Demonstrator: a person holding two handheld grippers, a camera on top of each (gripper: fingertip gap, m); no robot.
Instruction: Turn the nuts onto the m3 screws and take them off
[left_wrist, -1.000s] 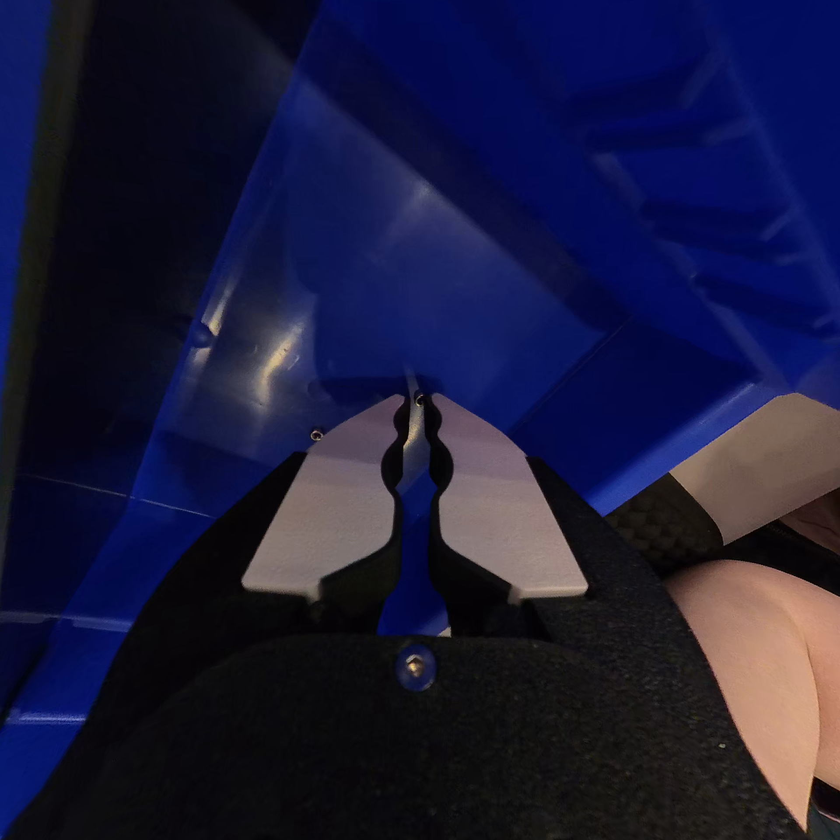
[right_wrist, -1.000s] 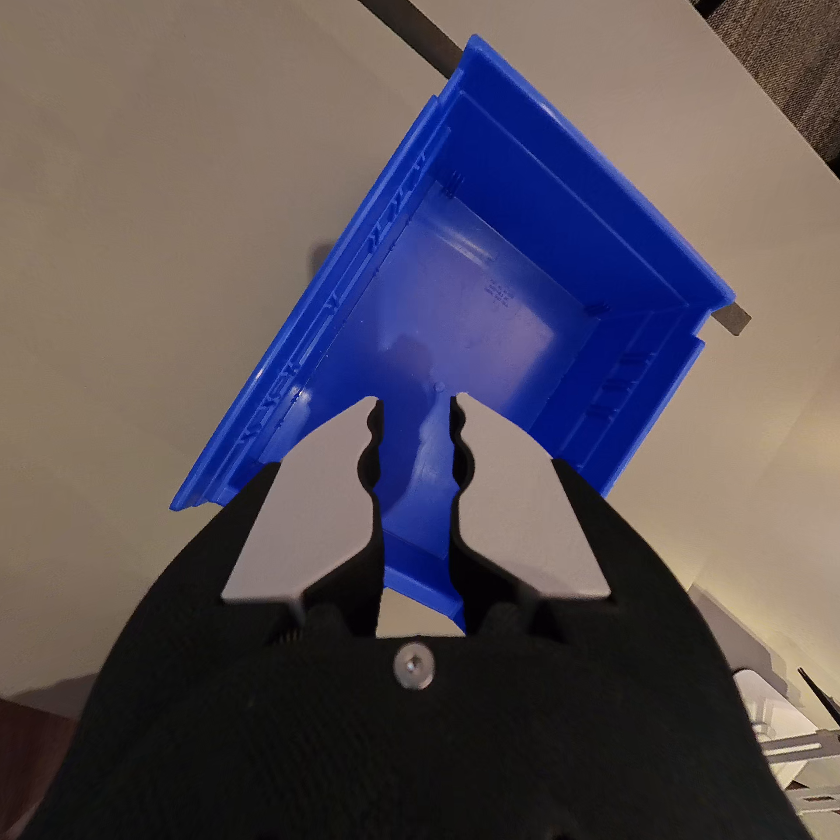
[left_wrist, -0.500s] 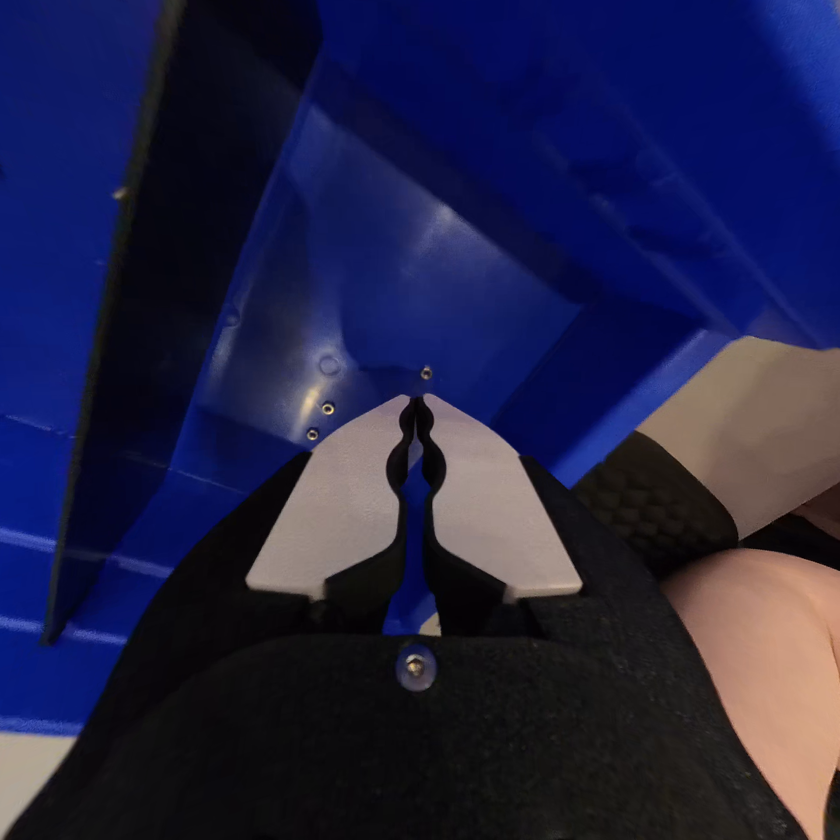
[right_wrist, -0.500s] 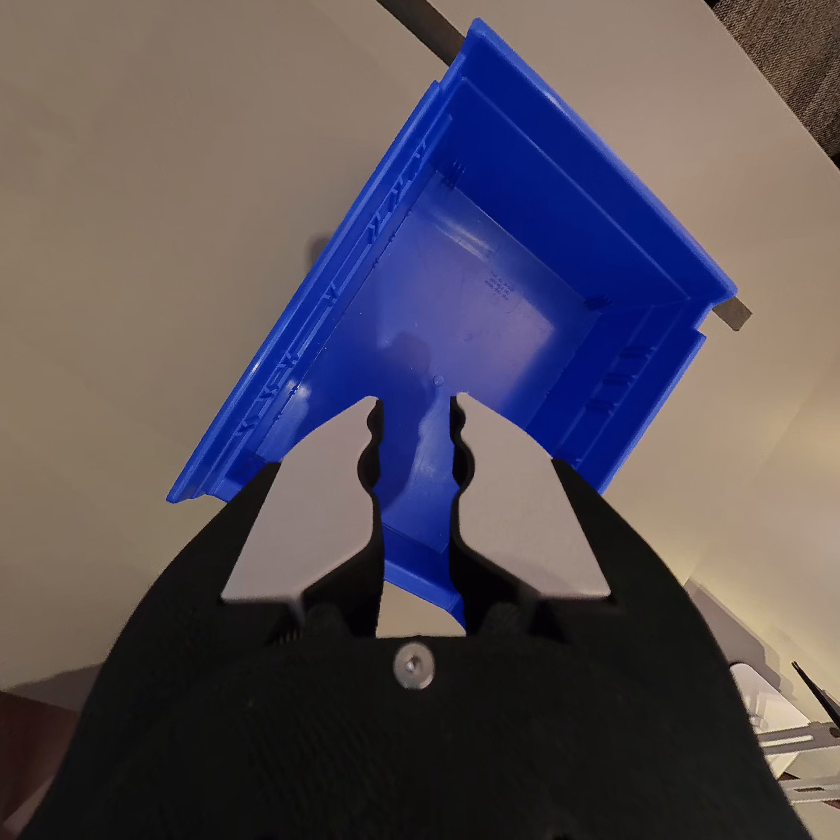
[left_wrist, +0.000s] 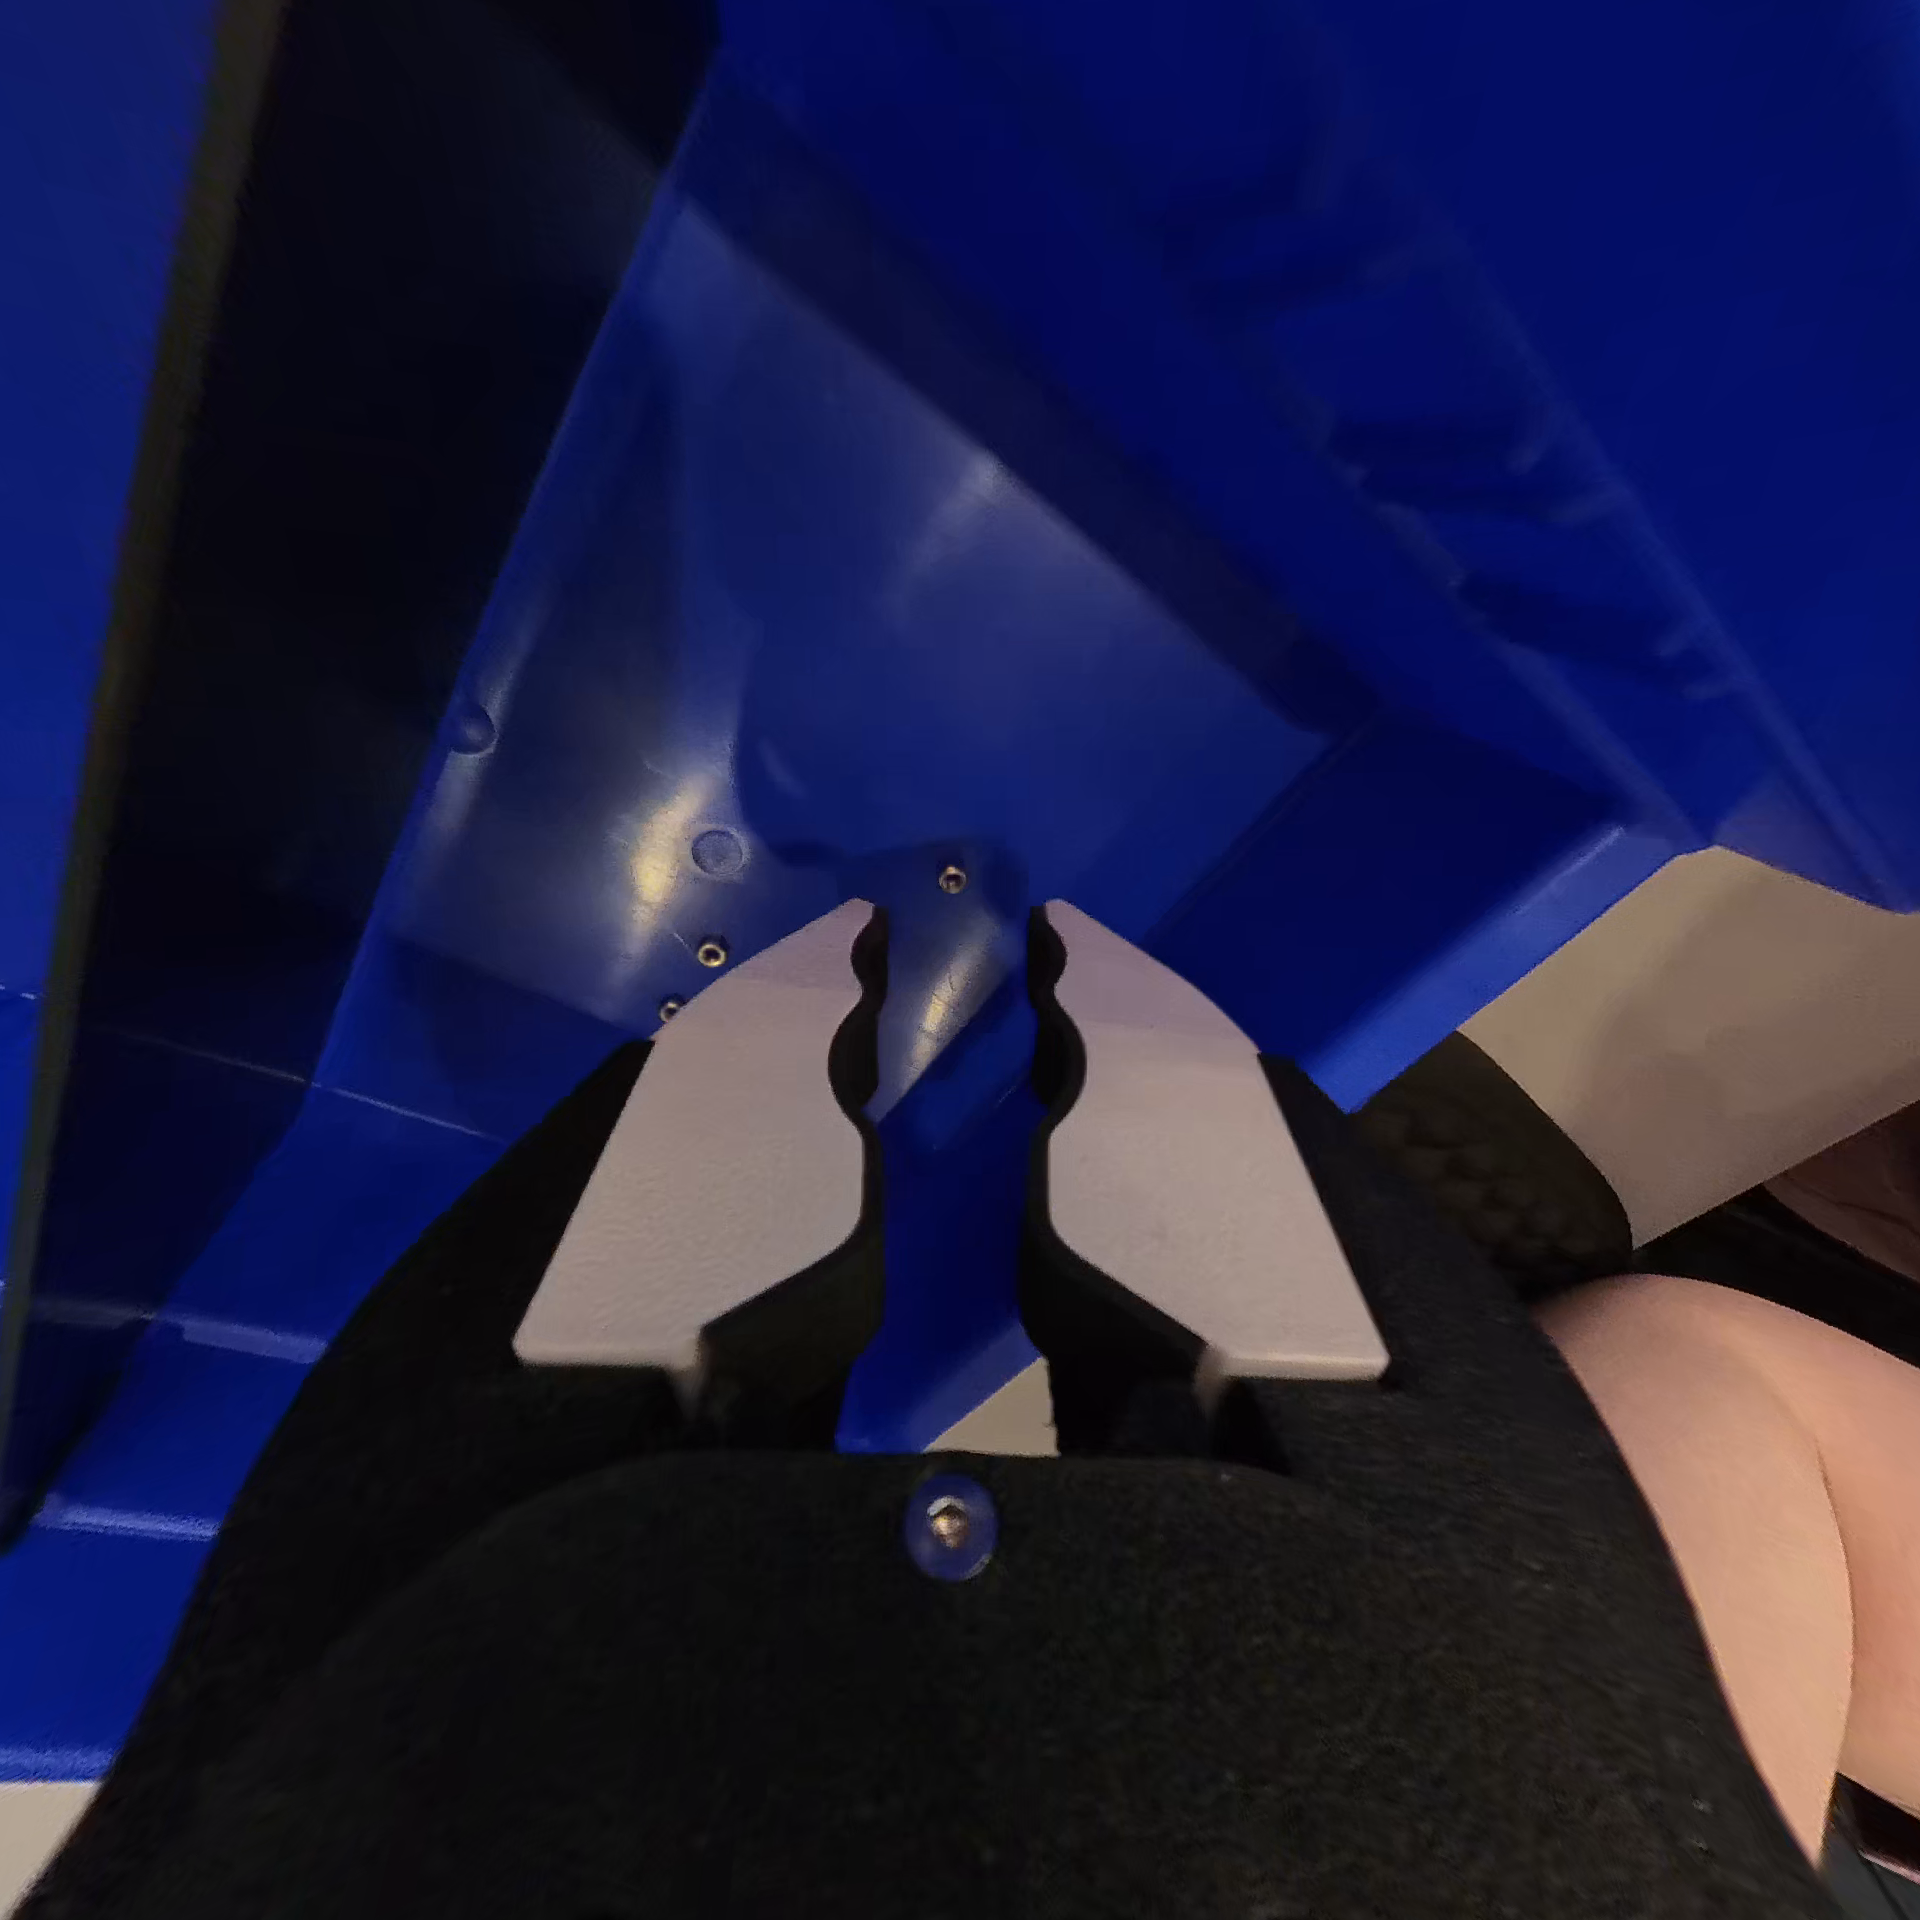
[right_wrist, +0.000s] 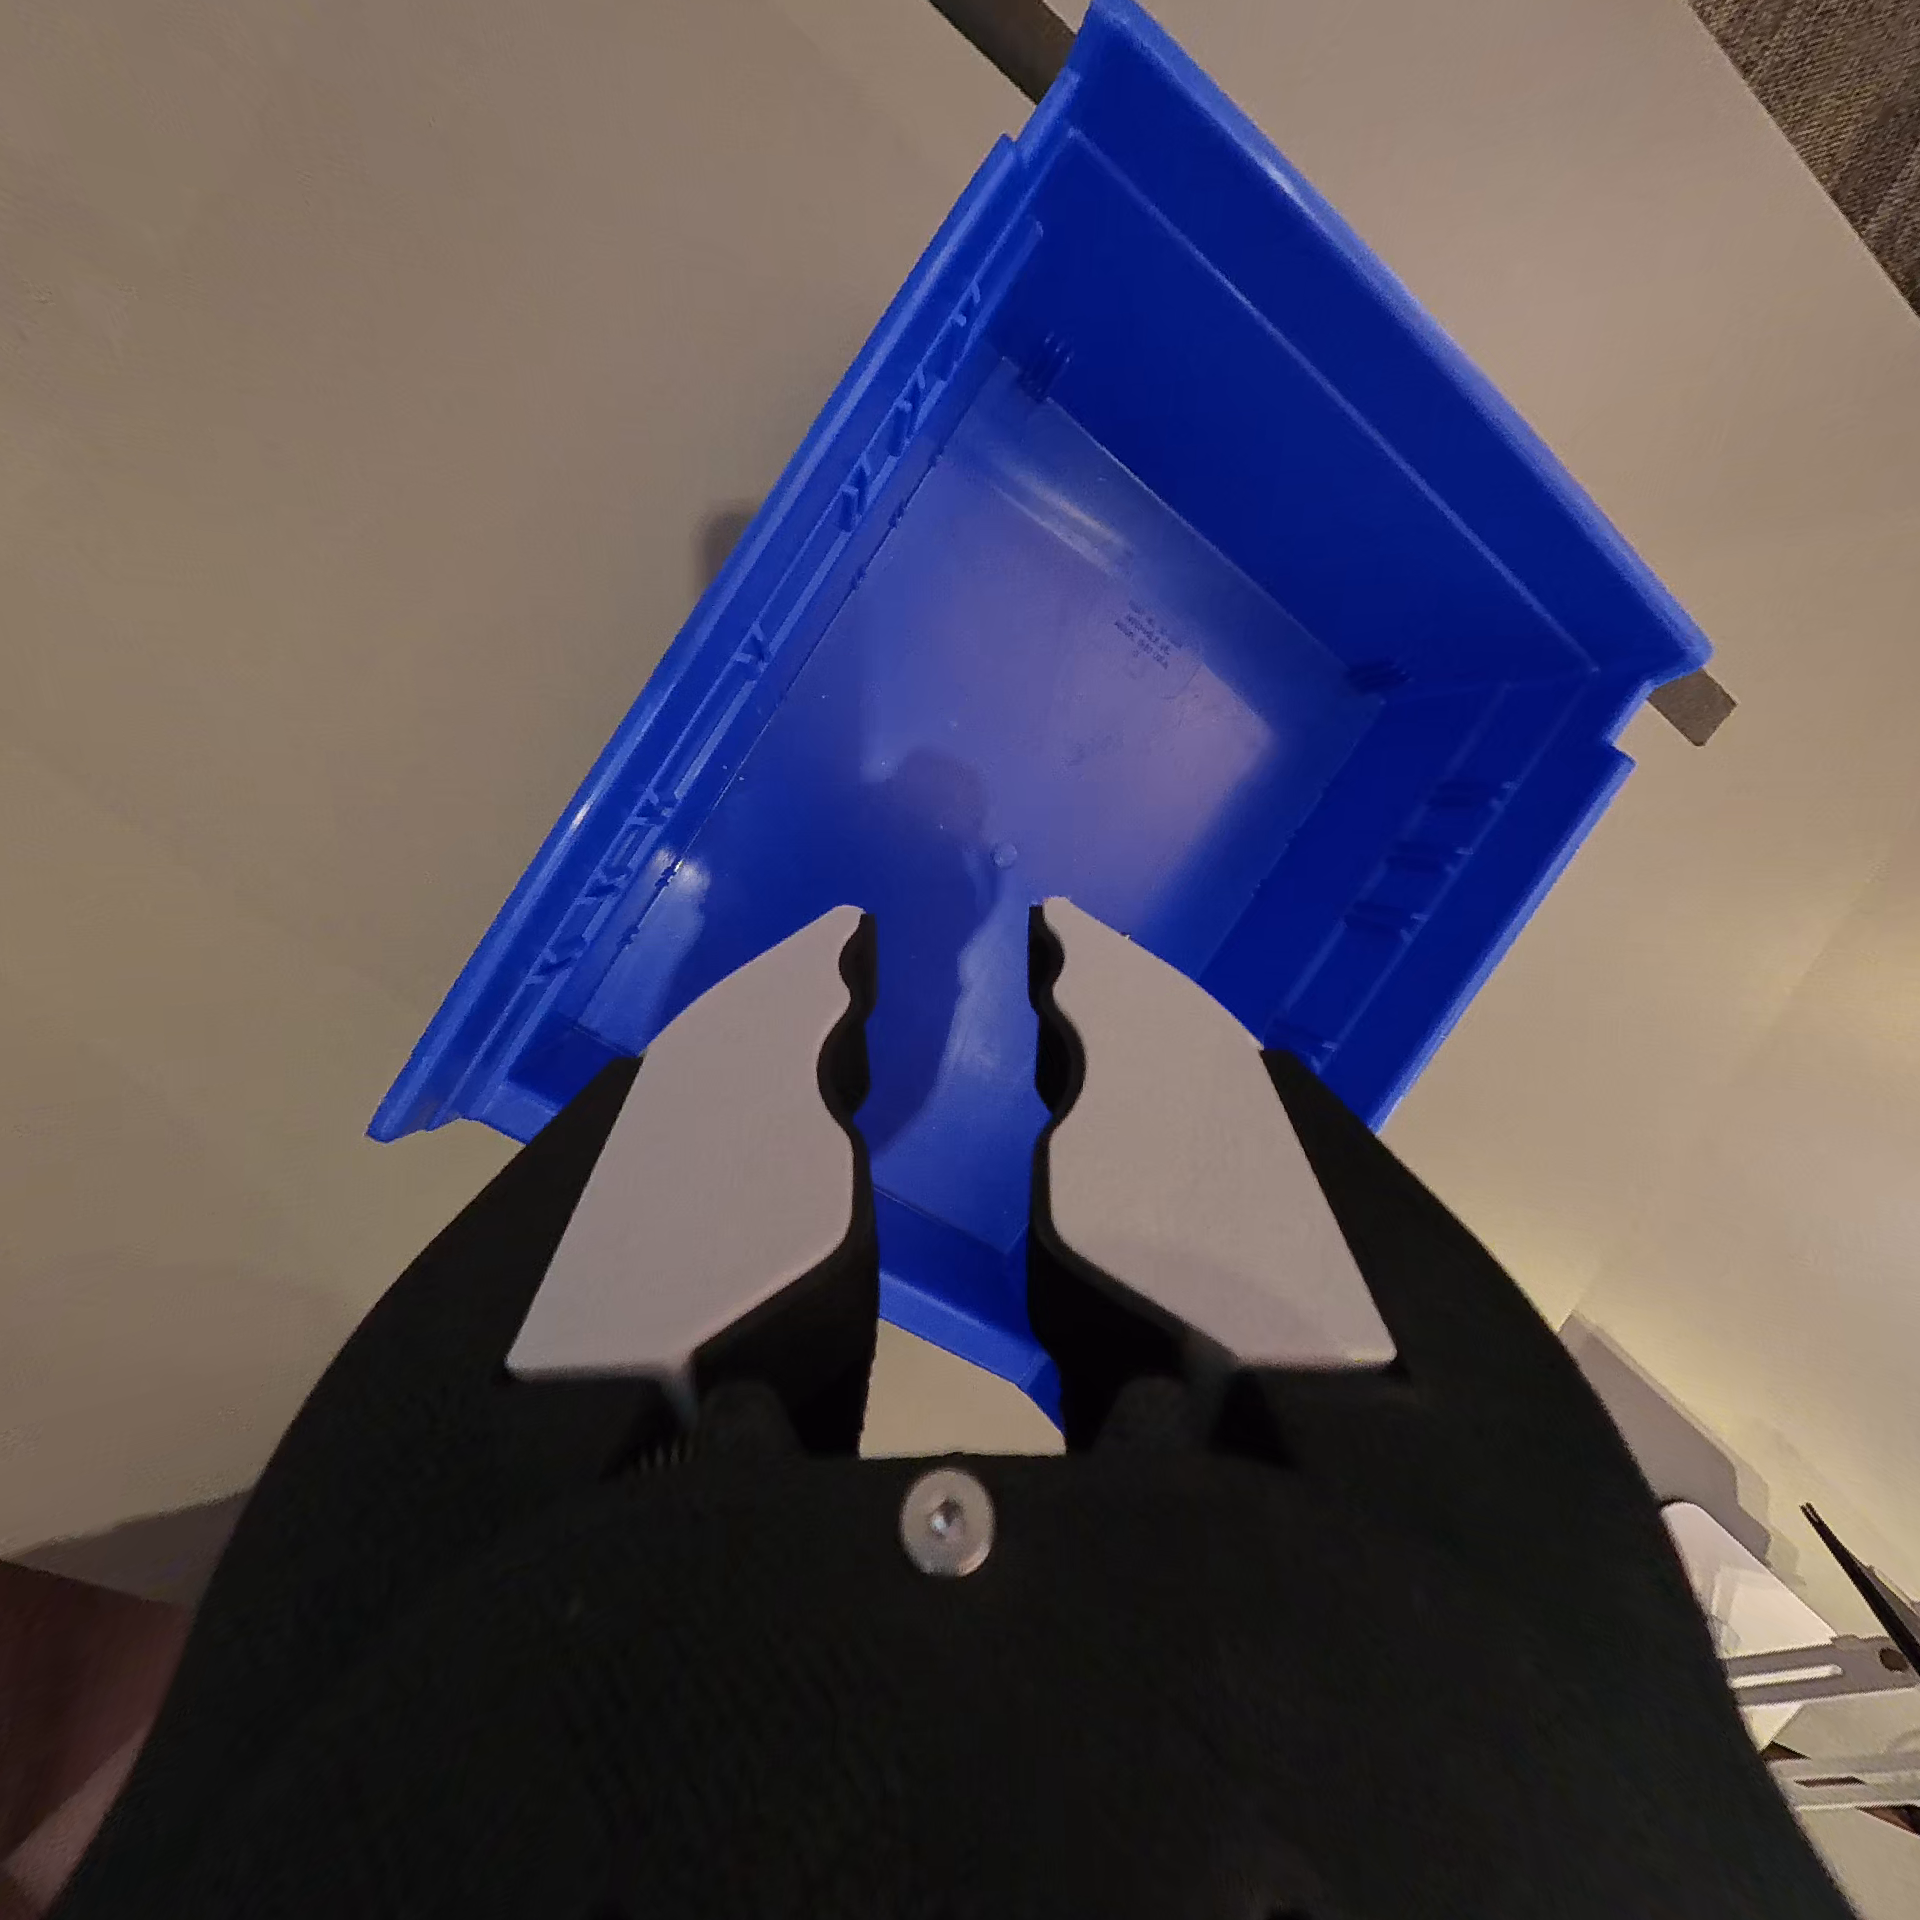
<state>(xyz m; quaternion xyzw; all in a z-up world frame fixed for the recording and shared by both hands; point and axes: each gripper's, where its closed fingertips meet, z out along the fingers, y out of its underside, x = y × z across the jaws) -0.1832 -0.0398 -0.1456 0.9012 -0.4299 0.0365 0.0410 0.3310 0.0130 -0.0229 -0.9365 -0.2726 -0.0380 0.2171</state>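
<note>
In the left wrist view my left gripper (left_wrist: 953, 914) is open and empty, low inside a blue plastic bin (left_wrist: 1039, 582). One small metal nut (left_wrist: 951, 881) lies on the bin floor just beyond the gap between my fingertips. Two more nuts (left_wrist: 710, 953) (left_wrist: 670, 1008) lie to the left of the left finger. No screw shows. In the right wrist view my right gripper (right_wrist: 951, 914) is open and empty, held above a second blue bin (right_wrist: 1351, 416) whose floor is bare.
A person's bare arm (left_wrist: 1714, 1538) and a black woven band (left_wrist: 1496, 1174) are at the right of the left wrist view. The right bin stands on a beige table (right_wrist: 364, 520). White and metal equipment (right_wrist: 1787, 1683) sits at the lower right. Tip to tip, the grippers are about 55 cm apart. The black woven band (left_wrist: 1496, 1174) is about 15 cm from my left fingertips and 55 cm from my right.
My left gripper was shut half a second ago and has now opened, with one nut lying just ahead of its tips. My right gripper has stayed open and hardly moved.
</note>
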